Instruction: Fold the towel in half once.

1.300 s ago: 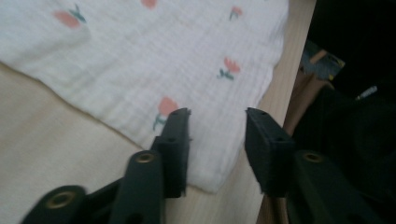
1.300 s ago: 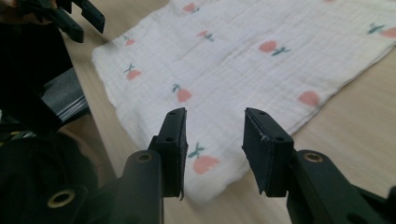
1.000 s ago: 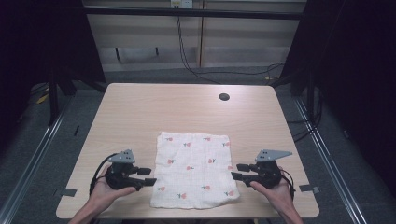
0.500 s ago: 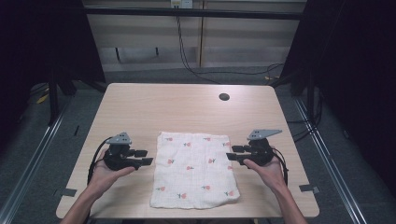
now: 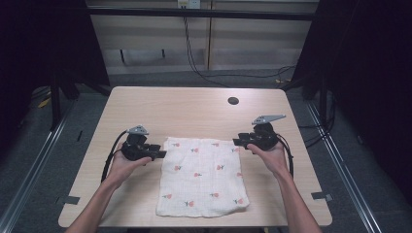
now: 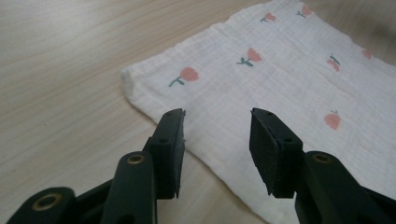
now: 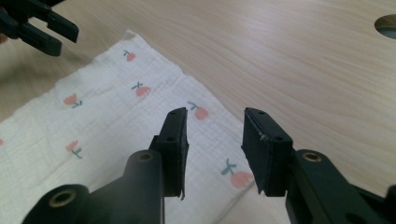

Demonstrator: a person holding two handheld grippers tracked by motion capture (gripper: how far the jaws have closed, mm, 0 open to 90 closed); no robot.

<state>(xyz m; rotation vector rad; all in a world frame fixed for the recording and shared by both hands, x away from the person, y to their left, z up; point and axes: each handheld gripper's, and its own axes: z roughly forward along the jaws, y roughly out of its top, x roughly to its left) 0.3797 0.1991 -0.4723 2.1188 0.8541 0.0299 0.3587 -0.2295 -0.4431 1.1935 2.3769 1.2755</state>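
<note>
Flanking the flowered cloth (image 5: 203, 177), spread flat at the lower middle of the high view, I point my left gripper (image 5: 156, 153) and right gripper (image 5: 240, 142) at its two upper corners. The right jaws have just been closing a little, yet both pairs gape, empty, ready to pinch those corners together.

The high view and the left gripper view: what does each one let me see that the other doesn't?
The high view alone takes in the whole wooden table, the dark round hole near its far edge, the person's forearms, the right gripper at the cloth's far right corner, and cables on the floor behind. The left gripper view alone gives a close look between its own black jaws, standing apart over the cloth's edge with nothing pinched, and the fabric's fine weave. Both share the white cloth with red flowers, the left gripper and the tabletop.
</note>
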